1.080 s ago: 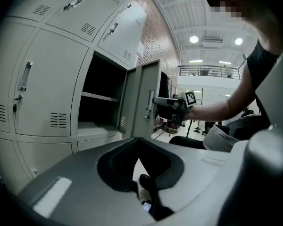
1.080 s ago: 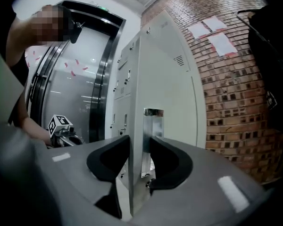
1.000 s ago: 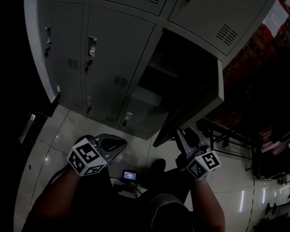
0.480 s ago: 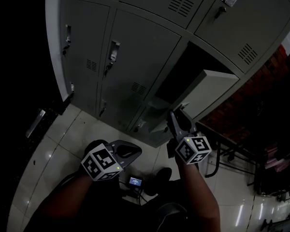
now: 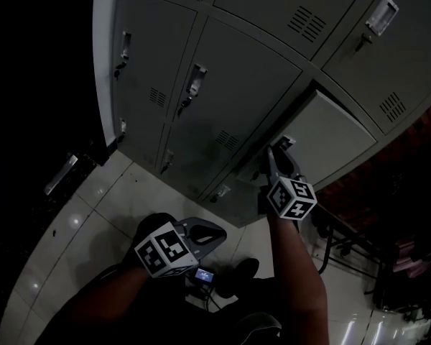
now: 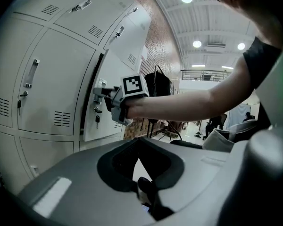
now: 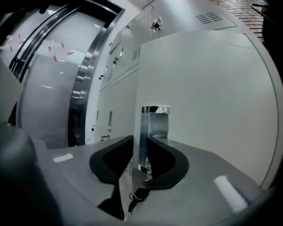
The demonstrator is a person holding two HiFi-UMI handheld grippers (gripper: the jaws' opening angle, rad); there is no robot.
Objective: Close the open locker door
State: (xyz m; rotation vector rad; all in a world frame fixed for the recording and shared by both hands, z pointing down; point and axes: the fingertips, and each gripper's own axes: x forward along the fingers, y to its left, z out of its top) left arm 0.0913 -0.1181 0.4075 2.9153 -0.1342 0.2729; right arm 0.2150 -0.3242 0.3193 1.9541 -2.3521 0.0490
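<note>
The grey locker door (image 5: 339, 144) stands only a little out from the bank of lockers (image 5: 223, 70), not yet flush. In the left gripper view a dark slit shows between the door (image 6: 109, 74) and its frame. It carries a chrome handle (image 7: 153, 135) with a key (image 7: 134, 197) hanging in the lock below.

My right arm (image 5: 296, 264) is stretched up and forward, and the right gripper (image 5: 277, 152) is at the door's free edge. In its own view the right gripper (image 7: 134, 187) has its jaws drawn in on the handle, one on each side, with the door face (image 7: 212, 102) filling the right.

The left gripper (image 5: 215, 234) hangs low near my body over the floor tiles (image 5: 93, 200), well apart from the door, jaws together on nothing (image 6: 146, 192).
</note>
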